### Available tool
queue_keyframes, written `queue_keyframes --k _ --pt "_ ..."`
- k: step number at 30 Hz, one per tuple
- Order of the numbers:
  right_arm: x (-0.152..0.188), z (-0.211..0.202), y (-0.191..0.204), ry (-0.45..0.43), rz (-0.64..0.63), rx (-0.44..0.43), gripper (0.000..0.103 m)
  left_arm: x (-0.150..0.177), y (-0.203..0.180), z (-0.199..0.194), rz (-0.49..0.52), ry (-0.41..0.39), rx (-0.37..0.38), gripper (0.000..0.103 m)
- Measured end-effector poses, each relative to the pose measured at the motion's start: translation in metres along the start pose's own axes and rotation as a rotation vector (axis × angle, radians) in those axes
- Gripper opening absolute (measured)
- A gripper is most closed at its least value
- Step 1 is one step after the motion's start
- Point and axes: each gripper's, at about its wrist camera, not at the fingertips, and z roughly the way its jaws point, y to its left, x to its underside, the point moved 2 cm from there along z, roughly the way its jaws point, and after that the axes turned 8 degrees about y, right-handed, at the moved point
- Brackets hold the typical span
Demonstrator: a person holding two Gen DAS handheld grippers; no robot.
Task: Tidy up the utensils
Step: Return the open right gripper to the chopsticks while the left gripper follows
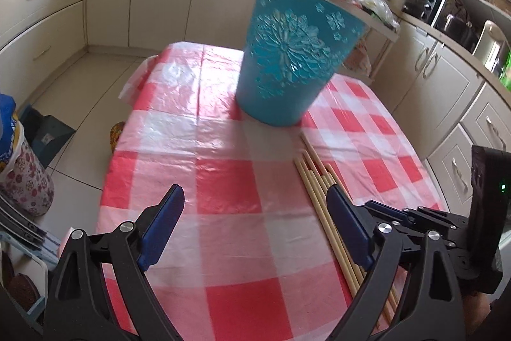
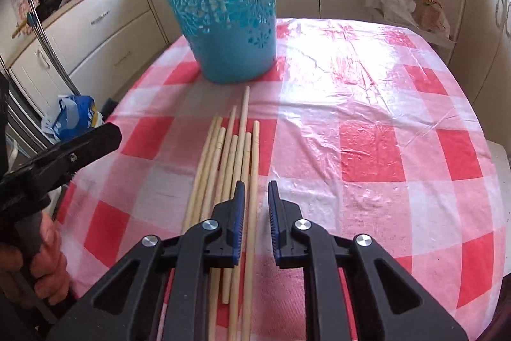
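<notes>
On the left, the left gripper (image 1: 255, 206) hovers over the red-and-white checked tablecloth (image 1: 223, 168) with its jaws spread wide and nothing between them. Further along, one turquoise perforated bin (image 2: 226, 8) stands upright at the far side of the table. In front of it lie the wooden sticks (image 2: 233, 155), about eight as far as I can count, side by side in a loose bundle, their long axes running from the bin toward the cameras. To the right, the right gripper (image 2: 256, 197) sits low over the near ends, jaws narrowly parted, gripping nothing; the rightmost stick passes beneath the gap.
</notes>
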Motion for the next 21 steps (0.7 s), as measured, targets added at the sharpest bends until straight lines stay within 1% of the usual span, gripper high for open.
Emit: queue_keyframes --k 2,4,7,11,16,21 --pt "0.0 0.0 -0.002 -0.002 -0.005 0.035 0.015 0.002 -0.006 0.005 0.009 0.028 -0.005 0.087" --pt "0.001 0.001 -0.008 -0.009 0.008 0.029 0.015 0.005 -0.011 0.012 0.016 0.056 -0.014 0.087" --pt "0.002 0.001 -0.009 -0.018 -0.005 0.043 0.015 0.008 -0.019 0.023 0.037 0.099 -0.047 0.087" --pt "0.004 0.001 -0.012 -0.017 0.009 0.021 0.015 0.011 -0.032 0.034 0.081 0.126 -0.095 0.087" --pt "0.004 -0.001 -0.027 -0.022 0.081 -0.038 0.015 0.01 -0.043 0.043 0.109 0.148 -0.154 0.087" --pt "0.004 -0.001 -0.025 -0.022 0.079 -0.045 0.015 0.009 -0.046 0.047 0.135 0.166 -0.197 0.087"
